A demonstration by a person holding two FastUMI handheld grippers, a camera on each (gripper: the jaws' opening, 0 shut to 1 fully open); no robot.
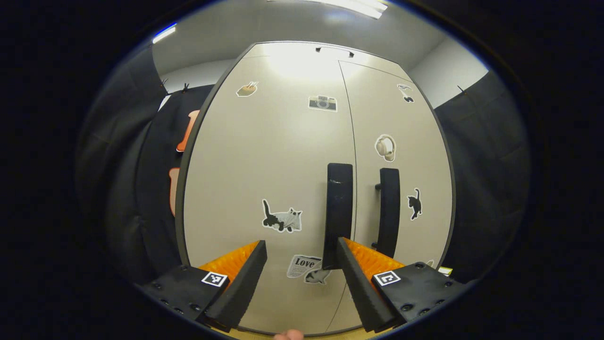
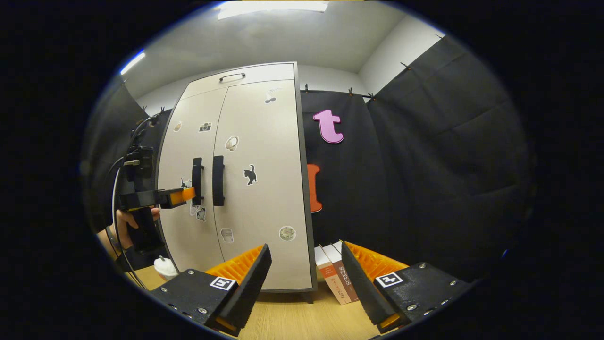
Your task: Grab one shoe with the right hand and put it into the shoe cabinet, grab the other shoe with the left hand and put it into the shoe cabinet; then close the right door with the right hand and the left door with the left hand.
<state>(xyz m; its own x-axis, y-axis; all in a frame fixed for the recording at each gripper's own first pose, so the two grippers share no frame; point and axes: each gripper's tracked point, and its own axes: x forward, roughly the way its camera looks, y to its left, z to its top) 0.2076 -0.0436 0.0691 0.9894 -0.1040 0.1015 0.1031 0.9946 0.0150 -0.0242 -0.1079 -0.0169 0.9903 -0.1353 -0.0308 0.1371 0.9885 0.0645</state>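
The pale shoe cabinet (image 1: 292, 156) stands close in front in the left gripper view, both doors shut flush. Its two dark vertical handles, left (image 1: 339, 212) and right (image 1: 389, 210), sit side by side at the seam. My left gripper (image 1: 301, 246) is open, and its right fingertip (image 1: 343, 248) lies just before the foot of the left handle. In the right gripper view the cabinet (image 2: 264, 189) stands farther off to the left, and a hand holds the left gripper (image 2: 188, 194) up against the left door handle (image 2: 197, 181). My right gripper (image 2: 304, 250) is open and holds nothing.
Two books (image 2: 336, 276) lean against the cabinet's right side on the wooden surface (image 2: 302, 316). A white cup (image 2: 165, 267) stands low at the left, near the person's hand (image 2: 123, 222). Black cloth walls close in both sides.
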